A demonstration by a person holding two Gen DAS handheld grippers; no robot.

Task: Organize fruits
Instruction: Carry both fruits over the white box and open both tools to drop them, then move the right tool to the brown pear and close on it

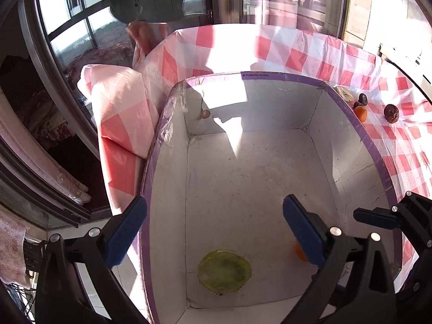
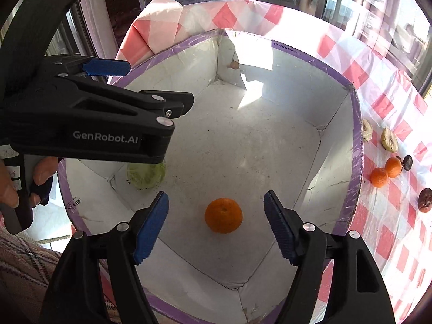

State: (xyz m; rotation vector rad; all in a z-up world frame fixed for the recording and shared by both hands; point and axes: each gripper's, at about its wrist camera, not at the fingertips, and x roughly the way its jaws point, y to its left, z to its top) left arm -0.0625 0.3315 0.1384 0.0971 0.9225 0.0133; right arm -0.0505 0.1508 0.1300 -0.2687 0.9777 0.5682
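A white box with a purple rim [image 1: 270, 76] [image 2: 356, 140] stands on a pink checked tablecloth. On its floor lie a flat green fruit [image 1: 224, 271] [image 2: 147, 175] and an orange [image 2: 223, 215], which shows partly hidden behind a finger in the left wrist view [image 1: 299, 252]. My left gripper [image 1: 214, 228] is open and empty above the box's left side. My right gripper [image 2: 216, 225] is open and empty, its fingers either side of the orange, above it. More oranges [image 2: 386, 171] [image 1: 361, 113] and dark fruits [image 1: 391, 113] [image 2: 425, 199] lie on the cloth to the right.
Two pale dried fruits [image 2: 389, 139] lie right of the box. A small brown thing [image 1: 205, 114] sits on the box's far wall. The left gripper's body [image 2: 94, 124] reaches over the box's left side. The table's left edge drops off by windows.
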